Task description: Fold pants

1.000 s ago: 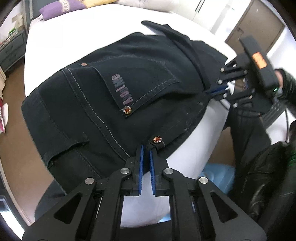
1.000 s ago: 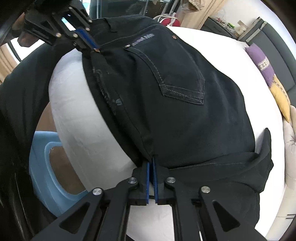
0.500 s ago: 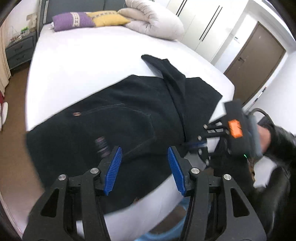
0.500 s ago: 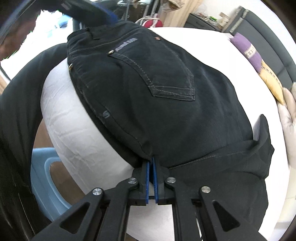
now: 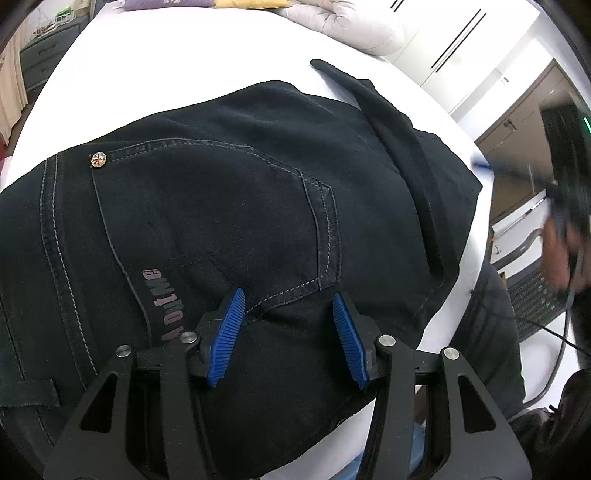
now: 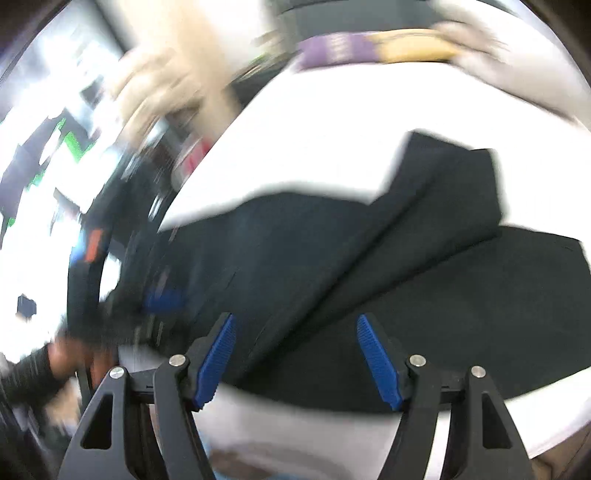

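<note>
A white bed [image 5: 177,74] fills most of both views, with a purple pillow [image 6: 336,50] and a yellow pillow [image 6: 413,46] at its far end and a pale bunched duvet [image 5: 343,26] beside them. White wardrobe doors [image 5: 454,48] and a brown door [image 5: 524,122] stand at the far right of the left wrist view.

The right wrist view is heavily smeared; its left side is a blur of light and dark shapes that cannot be made out. In the left wrist view the right gripper [image 5: 565,177] at the right edge is only a dark streak.

The black pants [image 5: 258,221] lie folded on the near part of the bed, back pocket [image 5: 221,218] up, a leg strip crossing diagonally. The left gripper [image 5: 288,332] hovers low over the pocket with its blue pads [image 5: 229,332] spread wide, holding nothing. The right gripper's pads [image 6: 380,362] are likewise spread apart above the cloth's near edge, empty.
</note>
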A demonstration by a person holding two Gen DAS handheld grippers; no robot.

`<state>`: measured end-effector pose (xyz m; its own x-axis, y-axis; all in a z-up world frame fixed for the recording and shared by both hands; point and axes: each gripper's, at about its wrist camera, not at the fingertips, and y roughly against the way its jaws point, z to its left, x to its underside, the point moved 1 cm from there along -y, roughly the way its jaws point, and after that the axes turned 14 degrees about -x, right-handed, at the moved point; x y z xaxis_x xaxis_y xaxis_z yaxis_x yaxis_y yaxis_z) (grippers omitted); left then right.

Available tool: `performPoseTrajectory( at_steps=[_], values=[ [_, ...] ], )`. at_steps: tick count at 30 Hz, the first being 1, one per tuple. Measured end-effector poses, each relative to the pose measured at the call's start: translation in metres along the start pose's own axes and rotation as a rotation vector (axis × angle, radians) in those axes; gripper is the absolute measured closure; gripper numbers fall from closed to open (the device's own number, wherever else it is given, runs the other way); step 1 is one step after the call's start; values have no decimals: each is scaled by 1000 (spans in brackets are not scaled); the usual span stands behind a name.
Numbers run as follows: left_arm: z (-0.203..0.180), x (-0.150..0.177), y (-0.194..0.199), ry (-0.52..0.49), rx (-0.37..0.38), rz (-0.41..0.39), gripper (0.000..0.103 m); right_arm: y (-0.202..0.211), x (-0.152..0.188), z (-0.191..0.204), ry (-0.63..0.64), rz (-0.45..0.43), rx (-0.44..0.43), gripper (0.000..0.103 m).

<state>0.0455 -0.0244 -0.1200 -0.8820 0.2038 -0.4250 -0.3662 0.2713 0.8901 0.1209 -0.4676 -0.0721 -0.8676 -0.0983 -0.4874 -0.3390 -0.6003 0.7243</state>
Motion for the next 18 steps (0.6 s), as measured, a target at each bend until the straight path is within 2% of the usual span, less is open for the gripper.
performPoseTrajectory(
  at_steps=[2,5,8,12,16,17,18],
  values=[
    [-1,-1,2,19,-6,13,55,5,-39,-25,-64,-55,65,32],
    [-4,9,-3,24,-18,5,55,-14,-93,-49,-94,-80,254,32],
    [-5,12,-1,24,-23,4,55,-55,-137,-72,-148,-44,263,32],
    [-1,12,-1,42,-2,7,55,-120,-175,-86,-123,49,377,32],
    [4,11,-2,54,13,10,55,-159,-179,-108,-120,129,491,33],
    [4,11,-2,55,14,10,55,-165,-179,-111,-122,148,504,42],
    [5,11,-3,55,16,11,55,-172,-179,-119,-134,170,516,56]
  ],
)
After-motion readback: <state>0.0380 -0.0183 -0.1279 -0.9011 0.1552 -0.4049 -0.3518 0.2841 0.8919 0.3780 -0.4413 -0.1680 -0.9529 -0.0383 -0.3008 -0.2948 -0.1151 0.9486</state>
